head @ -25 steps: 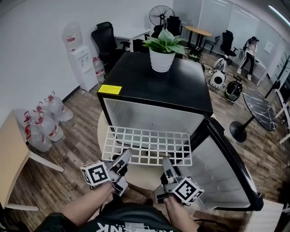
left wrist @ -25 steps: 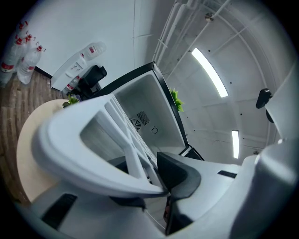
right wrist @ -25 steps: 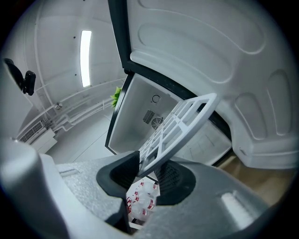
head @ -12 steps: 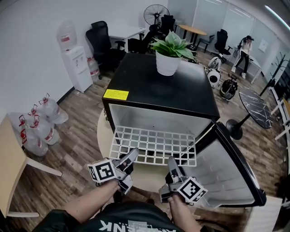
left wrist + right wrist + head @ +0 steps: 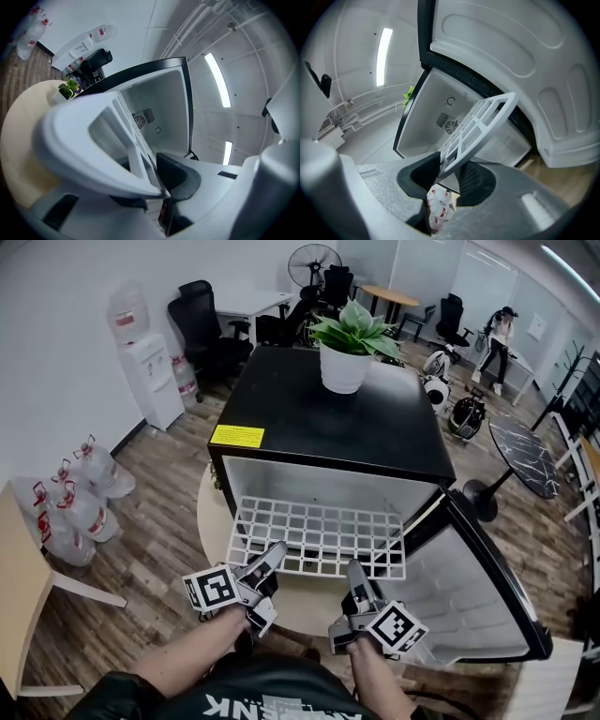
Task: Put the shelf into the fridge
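Office, open-plan: black swivel chairs [image 5: 199, 320], white desk [image 5: 251, 304], water dispenser [image 5: 150, 367] with spare bottles [image 5: 75, 507], pedestal fan [image 5: 309, 261], round meeting table [image 5: 394, 294], and apparently glazed partitions [image 5: 422, 263] at the distorted far edge.

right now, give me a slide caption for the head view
White shelf held by left gripper and right gripper at the open fridge.
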A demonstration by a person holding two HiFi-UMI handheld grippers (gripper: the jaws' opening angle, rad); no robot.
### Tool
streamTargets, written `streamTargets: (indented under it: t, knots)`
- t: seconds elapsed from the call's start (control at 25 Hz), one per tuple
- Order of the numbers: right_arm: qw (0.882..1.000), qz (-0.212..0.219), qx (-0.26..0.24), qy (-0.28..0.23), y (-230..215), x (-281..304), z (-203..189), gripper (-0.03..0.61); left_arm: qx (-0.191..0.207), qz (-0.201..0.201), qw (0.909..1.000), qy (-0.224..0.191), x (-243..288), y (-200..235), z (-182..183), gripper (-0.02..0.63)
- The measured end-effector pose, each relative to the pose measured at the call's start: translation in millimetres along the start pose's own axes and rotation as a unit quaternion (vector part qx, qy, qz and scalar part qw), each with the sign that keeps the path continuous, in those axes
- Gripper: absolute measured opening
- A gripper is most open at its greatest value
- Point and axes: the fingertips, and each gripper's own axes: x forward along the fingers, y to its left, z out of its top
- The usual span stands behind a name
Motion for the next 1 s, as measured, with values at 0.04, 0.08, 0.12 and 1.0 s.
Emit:
streamTargets:
  t: [0.04, 0.08, 0.12, 1.0]
  knots:
    - [1.0, -0.001, -0.001, 0.0, 0, 0, 0, 0.098, 0.0, 0.0, 1.0, 0.0, 0, 1, 0, 0.075]
    - [1.0, -0.003, -0.002, -0.001, 0, 1, 1, 0.098, 0.001, -0.001, 1.0, 0.001, 1, 1, 1, 0.075]
    - [1.0, -0.004, -0.004, -0.001, 0, 2, 2, 0.098, 0.001, -0.001, 1.0, 0.002, 2, 1, 2, 0.075]
    - [1.0, 0.004, -0.021, 0.002, -4, 9, 9, 0.094, 0.063, 0.056, 0.9963, -0.016, -31, 1, -9, 0.08]
